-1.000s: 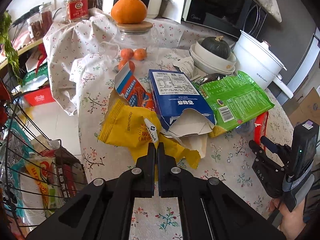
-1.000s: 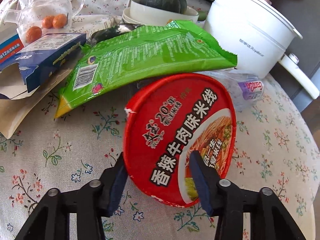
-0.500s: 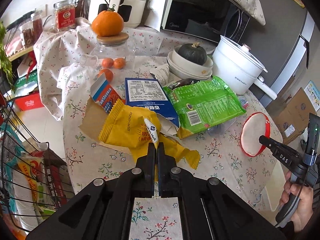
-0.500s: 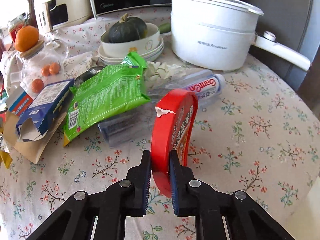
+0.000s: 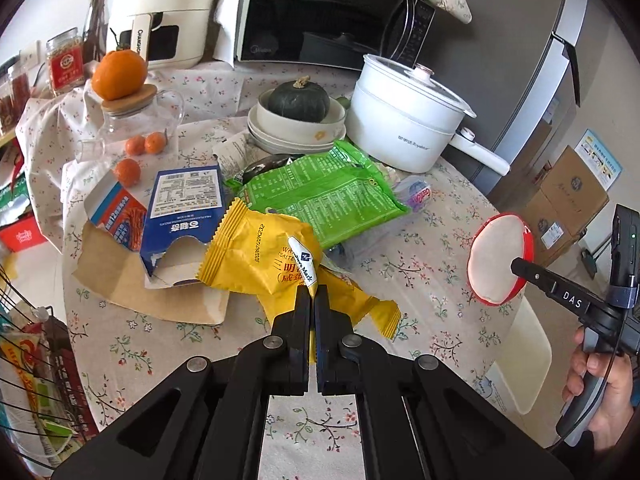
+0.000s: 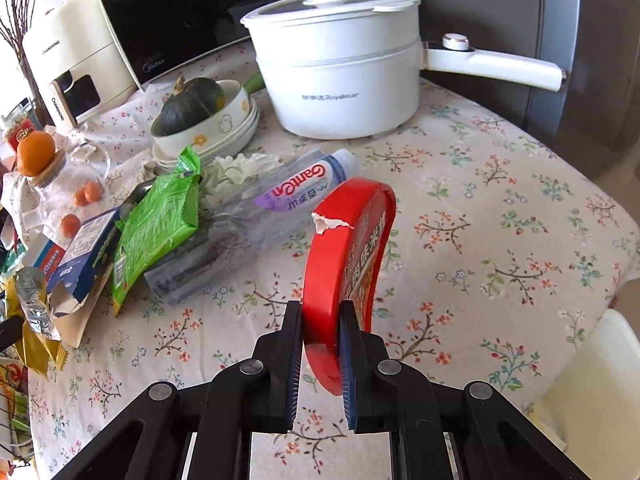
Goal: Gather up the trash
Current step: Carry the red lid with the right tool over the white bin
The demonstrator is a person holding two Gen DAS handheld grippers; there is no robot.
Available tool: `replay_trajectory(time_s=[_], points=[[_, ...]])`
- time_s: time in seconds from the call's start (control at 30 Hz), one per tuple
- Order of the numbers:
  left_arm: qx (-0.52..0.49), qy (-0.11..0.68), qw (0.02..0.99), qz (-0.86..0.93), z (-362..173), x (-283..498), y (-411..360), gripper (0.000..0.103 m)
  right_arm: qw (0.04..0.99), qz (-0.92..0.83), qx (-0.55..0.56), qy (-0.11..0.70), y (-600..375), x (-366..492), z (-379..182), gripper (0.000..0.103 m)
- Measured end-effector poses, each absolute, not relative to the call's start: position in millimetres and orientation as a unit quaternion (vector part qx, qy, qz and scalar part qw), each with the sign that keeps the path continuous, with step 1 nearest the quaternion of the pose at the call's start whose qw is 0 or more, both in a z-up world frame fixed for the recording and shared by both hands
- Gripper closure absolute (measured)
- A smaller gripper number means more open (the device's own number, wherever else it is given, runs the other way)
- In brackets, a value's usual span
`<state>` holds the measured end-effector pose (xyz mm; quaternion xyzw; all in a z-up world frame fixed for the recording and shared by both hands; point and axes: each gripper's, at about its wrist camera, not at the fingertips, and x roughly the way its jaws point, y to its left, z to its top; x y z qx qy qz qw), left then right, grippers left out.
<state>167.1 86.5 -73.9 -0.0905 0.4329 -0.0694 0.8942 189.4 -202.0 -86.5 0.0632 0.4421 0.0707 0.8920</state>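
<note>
My left gripper (image 5: 312, 294) is shut on a yellow snack wrapper (image 5: 260, 256) and holds it above the floral tablecloth (image 5: 420, 300). My right gripper (image 6: 320, 312) is shut on a red instant-noodle lid (image 6: 344, 256), held on edge above the table; it also shows in the left wrist view (image 5: 498, 258), white underside facing. On the table lie a green snack bag (image 5: 328, 196), a blue carton (image 5: 182, 212), a torn red-and-blue box (image 5: 116, 216), a brown paper bag (image 5: 132, 284) and a crushed clear plastic bottle (image 6: 264, 216).
A white electric pot (image 6: 340, 68), stacked bowls holding a dark squash (image 5: 298, 112), a glass jar with small oranges (image 5: 132, 128), a microwave (image 5: 332, 16) and a cream appliance (image 5: 156, 12) stand at the back. A wire basket (image 5: 24, 360) is at the left edge. Cardboard boxes (image 5: 568, 204) stand right.
My right gripper closed on the red lid and lifted it up and back from the table. My left gripper rose and pulled back with the yellow wrapper, which came up off the pile.
</note>
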Motion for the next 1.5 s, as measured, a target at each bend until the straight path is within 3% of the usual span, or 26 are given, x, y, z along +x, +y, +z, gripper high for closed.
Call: replay_trajectory(time_s=[1.5], points=[[0.015, 0.451, 0.832, -0.322, -107.0, 156.8, -246.9, 0.102, 0.867, -0.086, 0.123, 0.475, -440.8, 102.9, -95.8, 0.089]])
